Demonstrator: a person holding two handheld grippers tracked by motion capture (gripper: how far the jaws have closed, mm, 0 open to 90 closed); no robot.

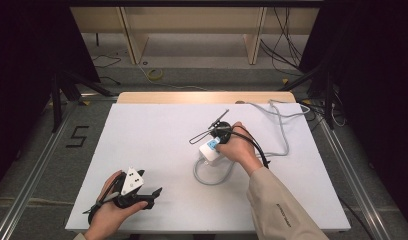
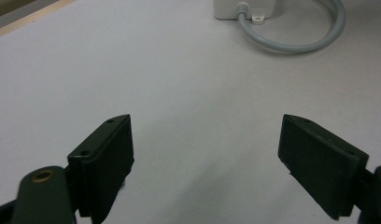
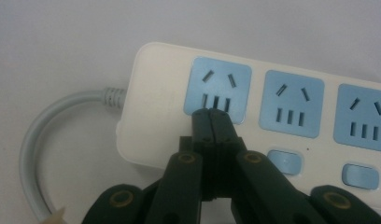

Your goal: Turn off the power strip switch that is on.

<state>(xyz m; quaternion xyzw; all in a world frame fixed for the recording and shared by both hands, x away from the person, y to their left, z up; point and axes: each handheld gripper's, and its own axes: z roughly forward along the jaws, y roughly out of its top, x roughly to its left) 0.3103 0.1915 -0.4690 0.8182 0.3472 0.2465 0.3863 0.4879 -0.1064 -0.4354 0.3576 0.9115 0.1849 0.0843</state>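
Note:
A white power strip [image 1: 211, 150] with blue sockets lies near the middle of the white table [image 1: 142, 135]. In the right gripper view the power strip [image 3: 282, 107] shows several blue sockets and switches. My right gripper [image 3: 210, 114] is shut with nothing between its jaws, its tips at the lower edge of the end socket [image 3: 217, 91]. In the high view a hand holds the right gripper [image 1: 219, 136] over the strip. My left gripper [image 1: 153, 192] rests at the near left, open and empty. Past the left gripper [image 2: 207, 123] lie bare table and the strip's end [image 2: 244, 8].
The strip's grey cable [image 1: 212, 177] loops toward me, then runs behind the hand to the table's far right corner [image 1: 282, 107]. A black cable [image 1: 257, 150] trails from the right gripper. Dark stands [image 1: 57, 100] and floor cables surround the table.

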